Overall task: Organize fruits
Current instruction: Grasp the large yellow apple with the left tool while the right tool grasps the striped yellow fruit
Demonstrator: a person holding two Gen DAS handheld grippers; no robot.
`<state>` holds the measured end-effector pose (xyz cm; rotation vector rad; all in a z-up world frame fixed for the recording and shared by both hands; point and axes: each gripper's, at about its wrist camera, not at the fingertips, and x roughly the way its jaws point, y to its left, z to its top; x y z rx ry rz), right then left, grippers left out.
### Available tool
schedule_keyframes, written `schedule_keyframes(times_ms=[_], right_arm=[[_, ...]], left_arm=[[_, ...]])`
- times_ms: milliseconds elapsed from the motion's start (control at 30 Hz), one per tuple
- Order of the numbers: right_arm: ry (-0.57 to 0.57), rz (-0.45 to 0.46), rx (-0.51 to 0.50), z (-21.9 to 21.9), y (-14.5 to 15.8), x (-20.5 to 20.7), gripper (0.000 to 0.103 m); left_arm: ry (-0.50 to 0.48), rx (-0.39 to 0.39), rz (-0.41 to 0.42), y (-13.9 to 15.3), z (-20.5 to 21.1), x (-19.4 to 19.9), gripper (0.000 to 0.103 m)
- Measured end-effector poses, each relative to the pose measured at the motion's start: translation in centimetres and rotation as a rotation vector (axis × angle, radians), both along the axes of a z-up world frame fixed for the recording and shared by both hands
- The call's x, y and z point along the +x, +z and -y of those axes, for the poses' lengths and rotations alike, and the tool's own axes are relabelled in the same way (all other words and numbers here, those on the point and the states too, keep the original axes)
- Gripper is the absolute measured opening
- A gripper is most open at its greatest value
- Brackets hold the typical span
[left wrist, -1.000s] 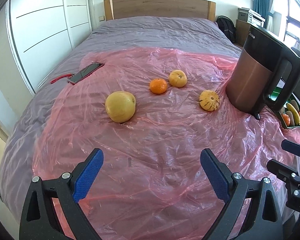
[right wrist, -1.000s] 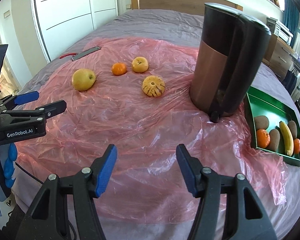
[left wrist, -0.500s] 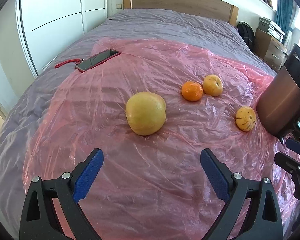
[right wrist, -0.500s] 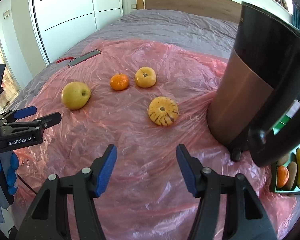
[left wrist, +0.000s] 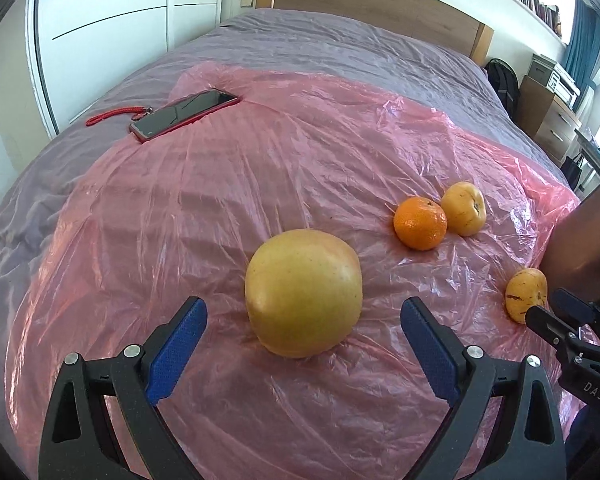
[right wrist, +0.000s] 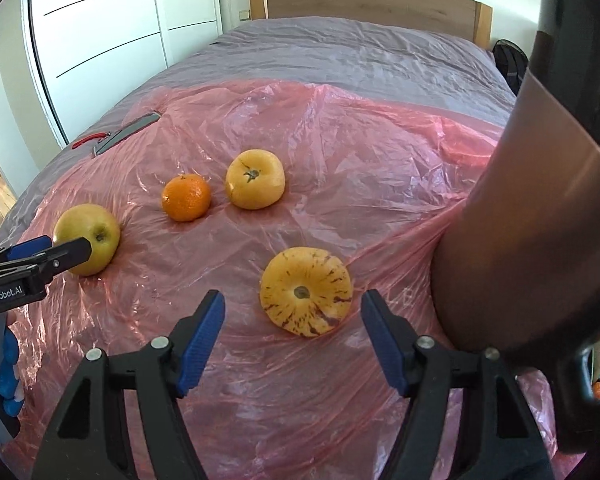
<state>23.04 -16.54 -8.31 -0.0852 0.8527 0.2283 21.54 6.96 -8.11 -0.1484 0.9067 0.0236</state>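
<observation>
Left gripper (left wrist: 302, 322) stood wide open w/ the big yellow apple (left wrist: 303, 294) just ahead between its pads, untouched. Right gripper (right wrist: 292, 322) was opening; striped yellow fruit (right wrist: 306, 291) sat between its jaws, not pinched. Farther back on the pink plastic sheet (right wrist: 340, 152): mandarin (right wrist: 186, 197) beside a yellow persimmon (right wrist: 255, 179). Phone (left wrist: 183, 114) lay at the sheet's far edge.

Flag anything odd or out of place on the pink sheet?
Nothing spilled or damaged. The one non-fruit stray: a red phone with a wrist strap lies at the far left edge of the plastic sheet, half on the bedspread. The four loose fruits sit apart and intact.
</observation>
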Motion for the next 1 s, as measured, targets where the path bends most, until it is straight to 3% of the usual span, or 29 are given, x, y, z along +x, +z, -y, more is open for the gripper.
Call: schedule_keyframes(times_ms=[233, 267, 367, 500, 633, 733, 900, 1000], right_arm=[[-0.018, -0.029, 0.01, 0.0, -1.8, 1.7, 0.079], [-0.023, -0.032, 0.016, 0.1, -2.0, 1.8, 0.075], [-0.031, -0.041, 0.034, 0.3, -2.4, 2.1, 0.064], [-0.04, -0.044, 0.044, 0.3, -2.7, 2.3, 0.059], [-0.045, -0.05, 0.05, 0.5, -3.0, 2.4, 0.056], [-0.048, -0.048, 0.057, 0.6, -3.1, 2.4, 0.044], [-0.037, -0.047, 0.054, 0.7, -3.1, 2.3, 0.043], [-0.035, -0.047, 0.056, 0.7, -3.1, 2.3, 0.043]], left_arm=[[-0.03, 0.016, -0.025, -1.4, 0.5, 1.7, 0.095], [-0.036, 0.016, -0.027, -1.6, 0.5, 1.9, 0.094], [-0.055, 0.013, -0.036, -1.8, 0.6, 2.4, 0.085], [-0.073, 0.008, -0.053, -2.3, 0.6, 2.9, 0.073], [-0.088, 0.01, -0.057, -2.4, 0.7, 3.1, 0.071], [-0.089, 0.024, -0.062, -2.5, 0.8, 3.3, 0.068], [-0.086, 0.048, -0.064, -2.5, 0.8, 3.6, 0.057], [-0.09, 0.054, -0.064, -2.5, 0.8, 3.5, 0.056]])
